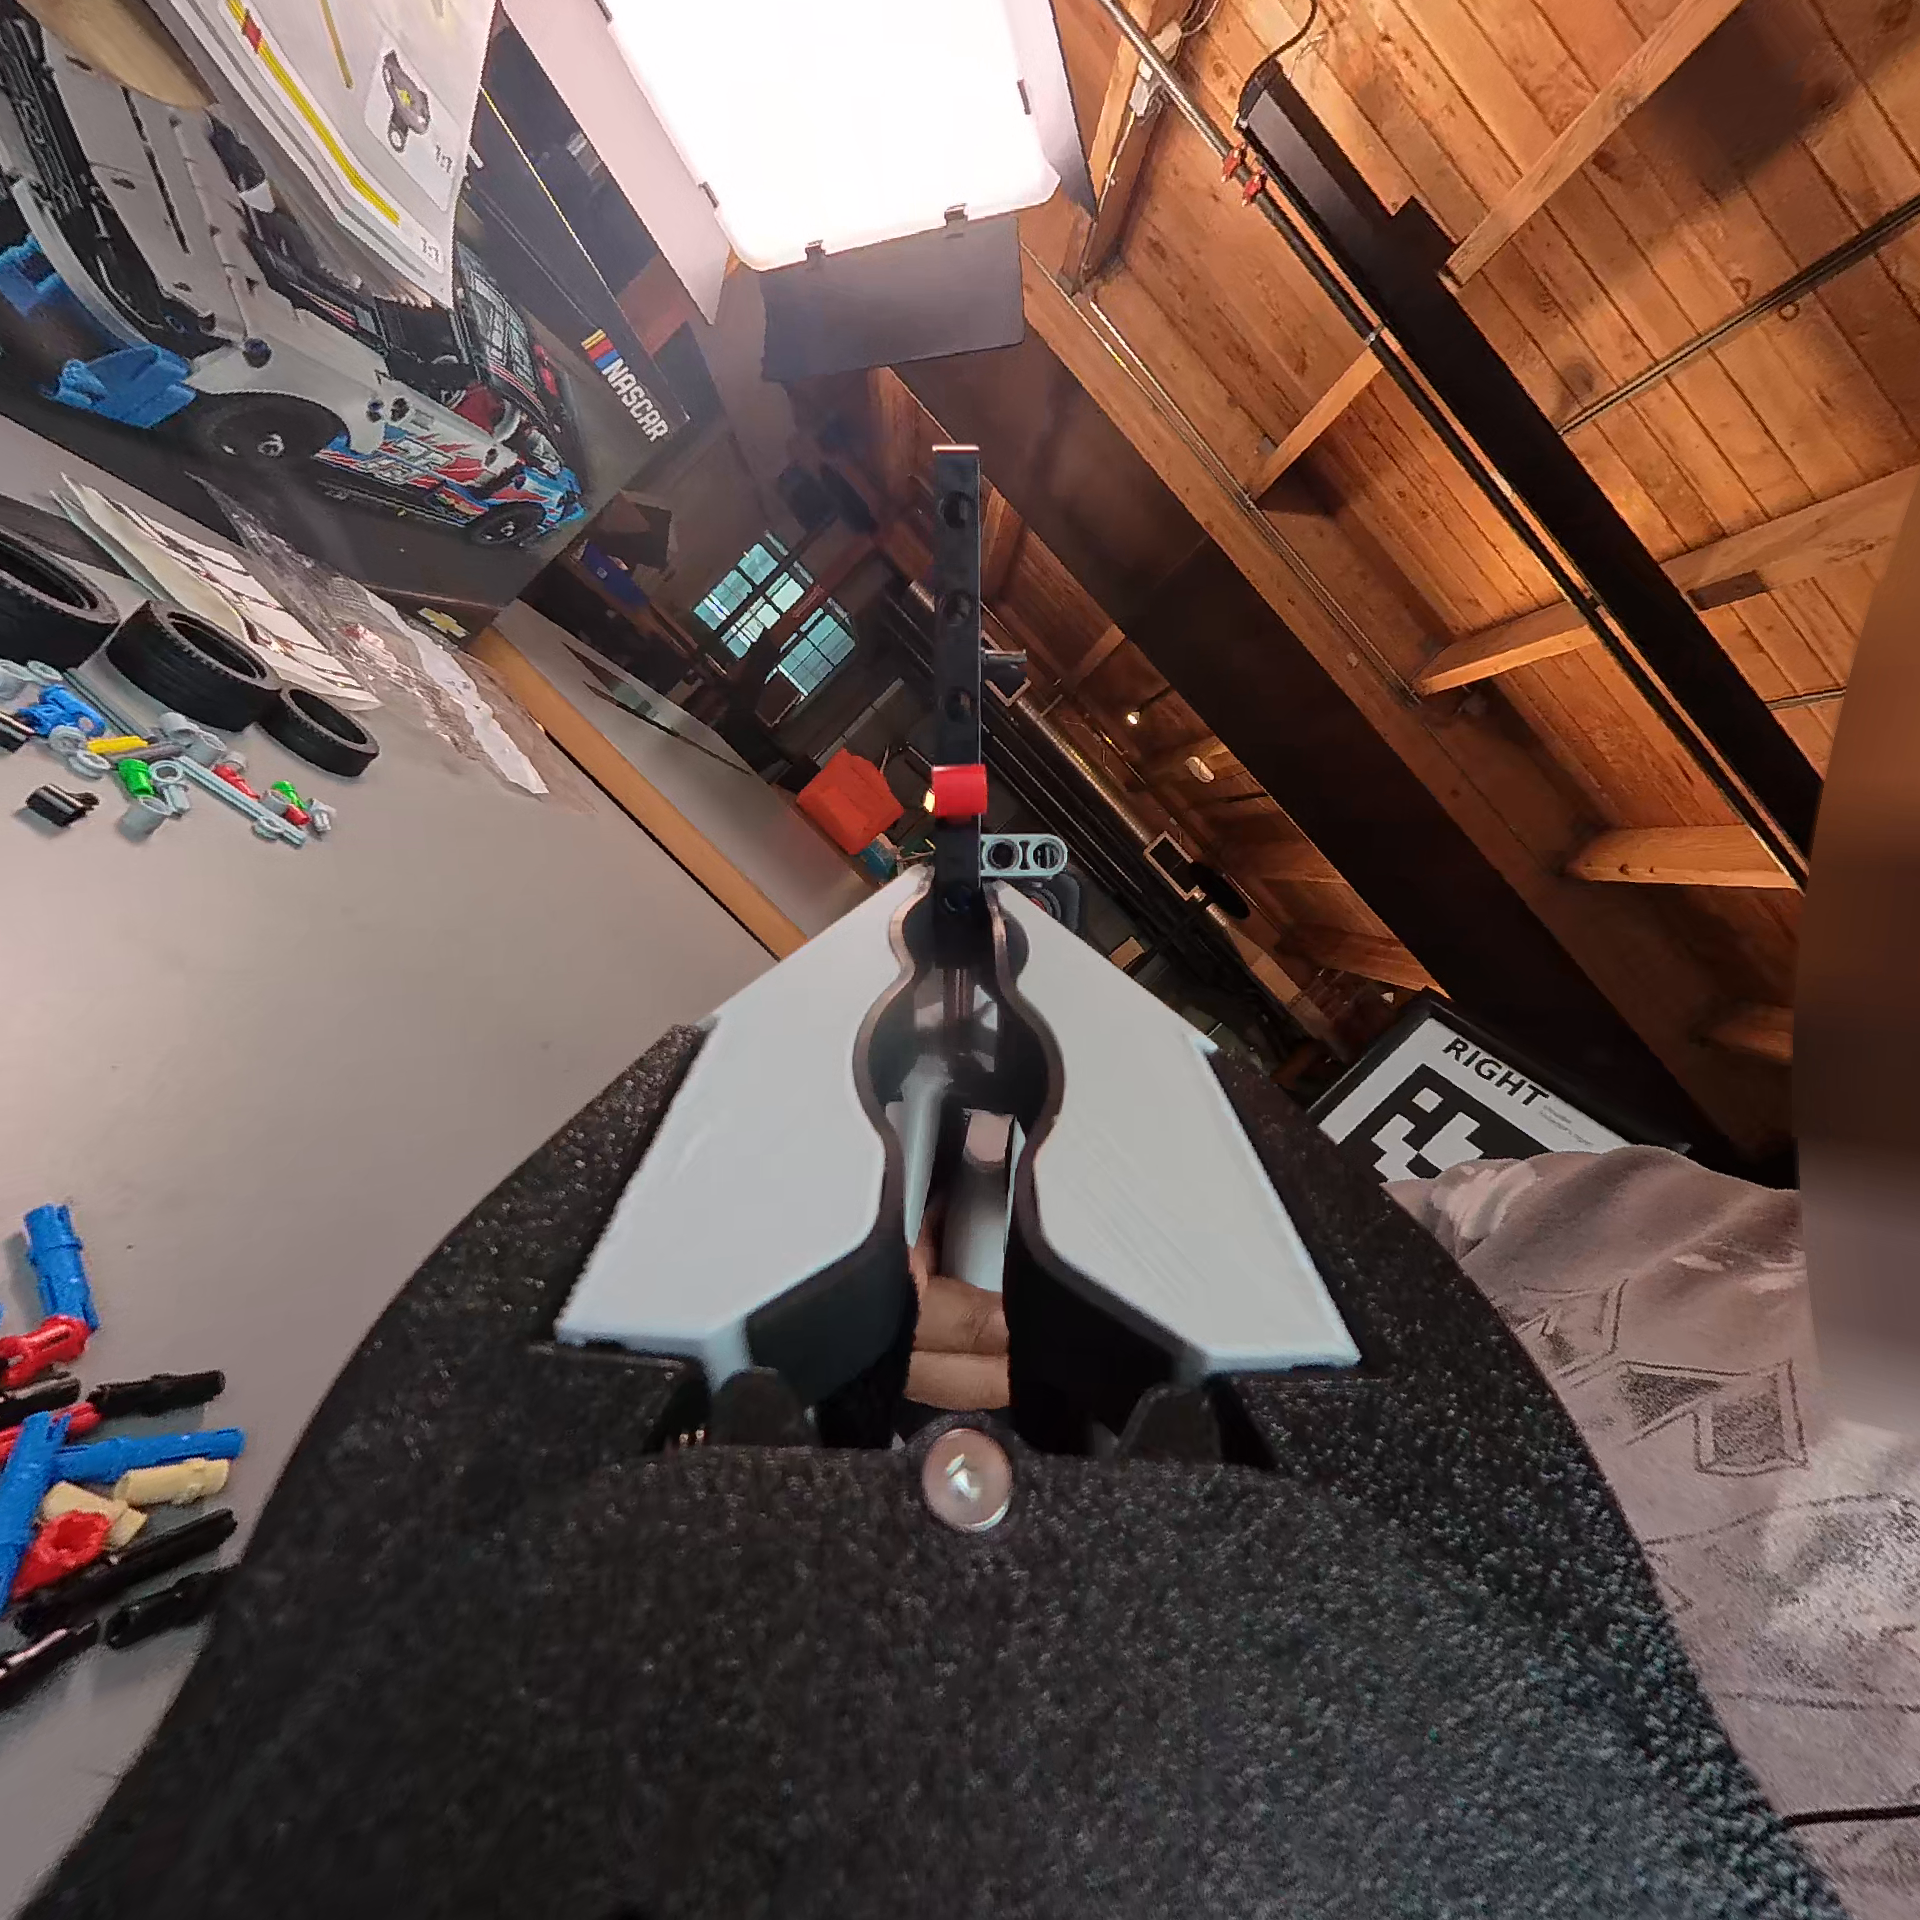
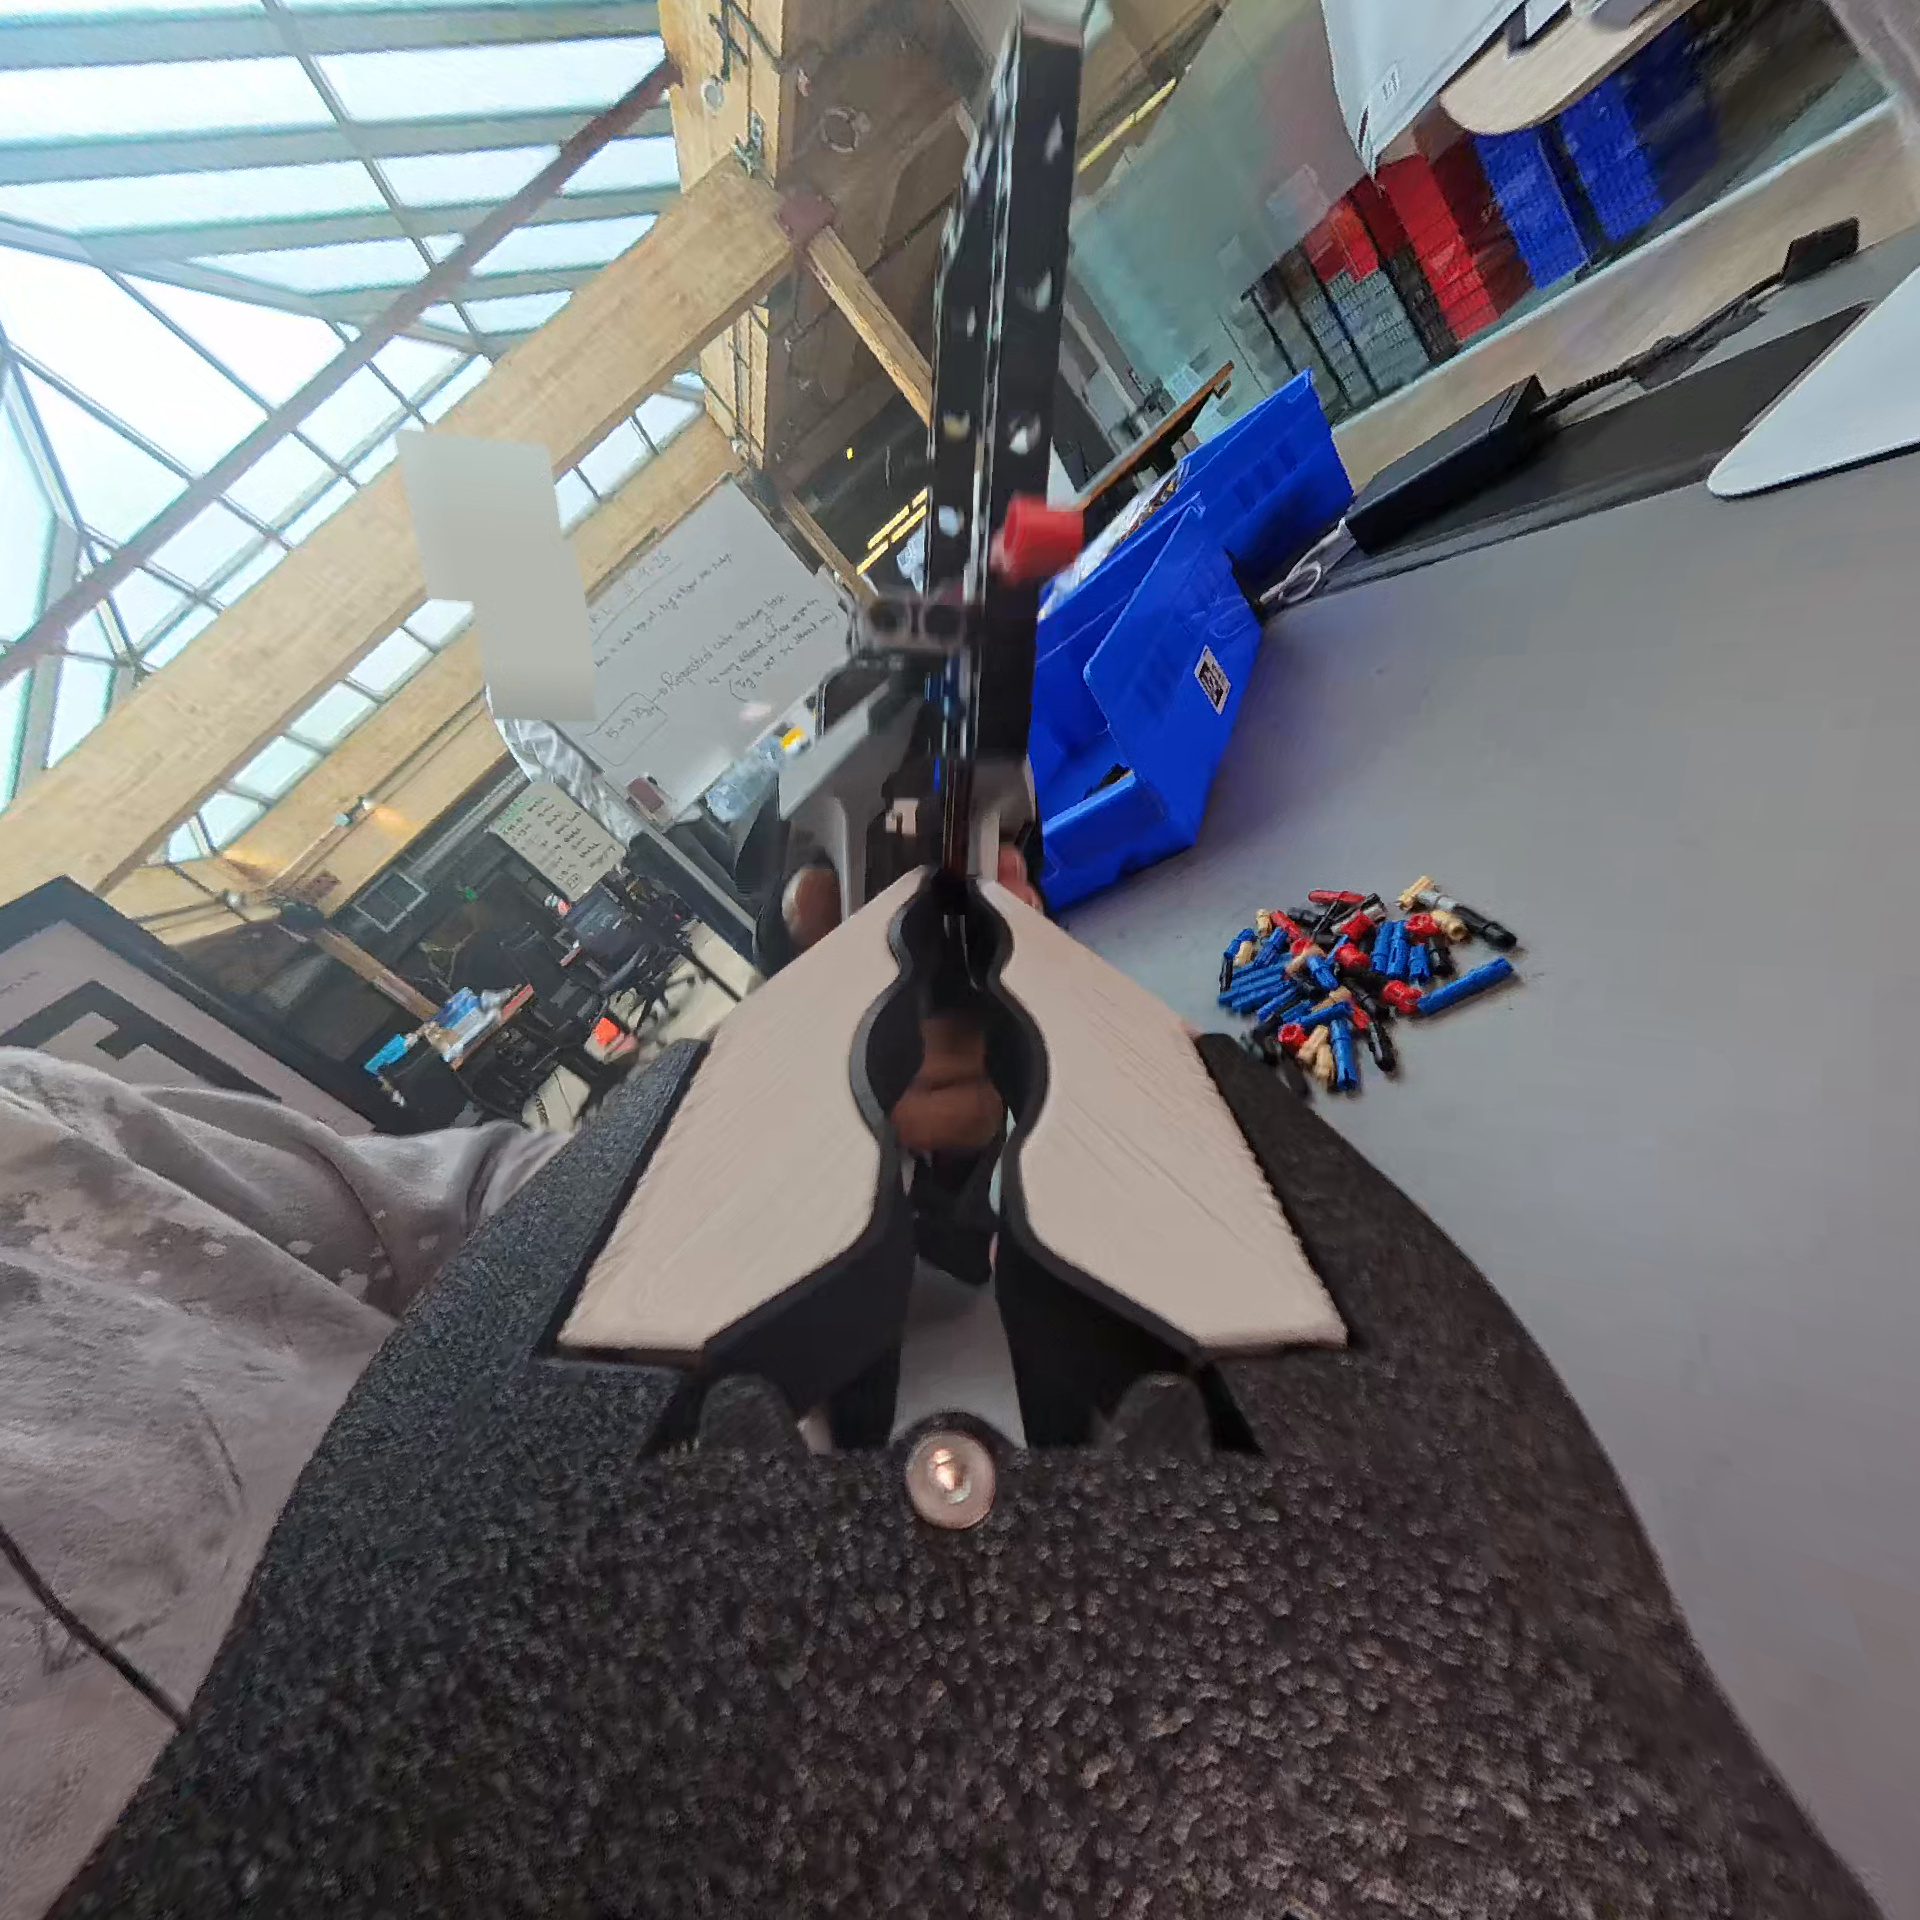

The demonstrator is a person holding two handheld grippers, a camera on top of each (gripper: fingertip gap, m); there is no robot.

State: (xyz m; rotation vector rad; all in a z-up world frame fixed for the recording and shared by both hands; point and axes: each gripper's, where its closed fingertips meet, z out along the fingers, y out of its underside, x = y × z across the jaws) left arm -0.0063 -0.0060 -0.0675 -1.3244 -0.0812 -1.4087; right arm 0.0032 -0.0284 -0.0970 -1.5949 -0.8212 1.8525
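Clenched on the near end of a black holed beam, the left gripper held it pointing straight away, lengthwise with its fingers, a red pin partway up. Opposite, the right gripper looked clamped on the same beam, above the grey table.

The left hand-held gripper is raised off the tabletop and tilted upward. Its two fingers are pressed together at the tips, clamping the lower end of a black beam that projects straight out beyond them. The right hand-held gripper is likewise raised above the tabletop and angled upward, its fingers closed tip to tip on the same black beam. Part of a hand shows through the gap behind the right fingers.
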